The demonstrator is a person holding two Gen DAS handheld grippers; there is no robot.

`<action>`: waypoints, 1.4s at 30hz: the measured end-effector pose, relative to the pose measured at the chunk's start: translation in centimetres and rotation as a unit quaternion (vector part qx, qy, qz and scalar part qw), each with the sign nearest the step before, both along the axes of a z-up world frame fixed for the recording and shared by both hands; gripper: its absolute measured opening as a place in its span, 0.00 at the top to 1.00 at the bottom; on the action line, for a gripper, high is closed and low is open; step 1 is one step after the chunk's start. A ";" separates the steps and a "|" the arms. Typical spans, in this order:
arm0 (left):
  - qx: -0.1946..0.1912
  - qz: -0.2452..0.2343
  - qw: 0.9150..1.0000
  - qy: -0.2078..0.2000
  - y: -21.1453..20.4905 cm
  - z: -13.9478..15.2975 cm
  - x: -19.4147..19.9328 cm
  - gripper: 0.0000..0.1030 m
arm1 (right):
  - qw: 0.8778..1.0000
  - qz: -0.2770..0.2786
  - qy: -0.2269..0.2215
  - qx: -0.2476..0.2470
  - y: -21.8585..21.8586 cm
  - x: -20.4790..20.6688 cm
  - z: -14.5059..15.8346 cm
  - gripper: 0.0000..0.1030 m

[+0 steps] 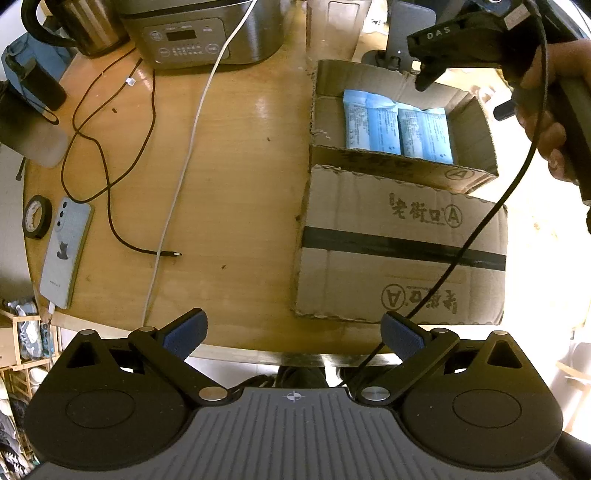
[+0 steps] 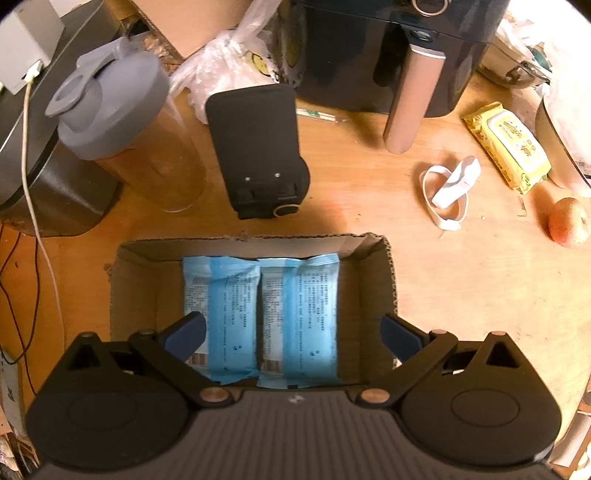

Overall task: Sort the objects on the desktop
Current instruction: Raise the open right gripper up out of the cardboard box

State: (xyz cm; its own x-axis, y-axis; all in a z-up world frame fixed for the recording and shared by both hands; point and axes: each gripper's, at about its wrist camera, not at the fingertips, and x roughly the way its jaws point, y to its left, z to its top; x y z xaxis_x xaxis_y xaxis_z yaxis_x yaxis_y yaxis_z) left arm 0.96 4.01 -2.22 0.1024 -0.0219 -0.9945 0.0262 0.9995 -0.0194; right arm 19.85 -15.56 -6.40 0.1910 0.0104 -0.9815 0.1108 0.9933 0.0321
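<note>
An open cardboard box (image 1: 476, 122) sits on the round wooden table (image 1: 240, 184), with two light blue packets (image 1: 397, 127) lying side by side inside. In the right wrist view the box (image 2: 380, 273) and the packets (image 2: 258, 314) lie just below my right gripper (image 2: 293, 334), which is open and empty above them. My left gripper (image 1: 293, 334) is open and empty at the table's near edge, left of the box's folded-out flap (image 1: 402, 251). The right gripper also shows in the left wrist view (image 1: 424, 79), held over the box's far side.
A phone (image 1: 64, 254), a tape roll (image 1: 36, 218), a black cable (image 1: 110, 177) and a white cable (image 1: 184, 166) lie on the left. A rice cooker (image 1: 199, 33) stands at the back. A grey-lidded bottle (image 2: 129, 133), black phone stand (image 2: 258, 147), air fryer (image 2: 388, 55), wipes pack (image 2: 509, 147), white band (image 2: 450, 188) and fruit (image 2: 569, 221) stand beyond the box.
</note>
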 end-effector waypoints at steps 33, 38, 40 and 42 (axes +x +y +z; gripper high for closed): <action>0.002 -0.006 1.000 0.000 -1.1 -0.1 0.1 0.00 | 0.999 -0.026 0.001 -0.021 -6.2 -0.4 -0.5 0.00; 0.002 -0.006 1.000 -0.001 -1.2 -0.1 0.0 0.00 | 0.999 -0.030 0.001 -0.024 -7.1 -0.4 -0.5 0.00; 0.002 -0.006 1.000 -0.001 -1.2 -0.1 0.0 0.00 | 0.999 -0.031 0.001 -0.024 -7.4 -0.4 -0.5 0.00; 0.002 -0.006 1.000 -0.001 -1.3 0.0 0.0 0.00 | 0.999 -0.033 0.002 -0.024 -7.7 -0.4 -0.6 0.00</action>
State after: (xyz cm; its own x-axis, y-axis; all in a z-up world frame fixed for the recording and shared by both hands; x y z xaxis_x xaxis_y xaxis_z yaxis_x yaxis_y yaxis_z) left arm 0.91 2.76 -2.25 0.1043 -0.0190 -0.9944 0.0382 0.9992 -0.0151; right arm 19.44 -23.21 -7.01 0.1867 -0.0485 -0.9812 0.1765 0.9842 -0.0150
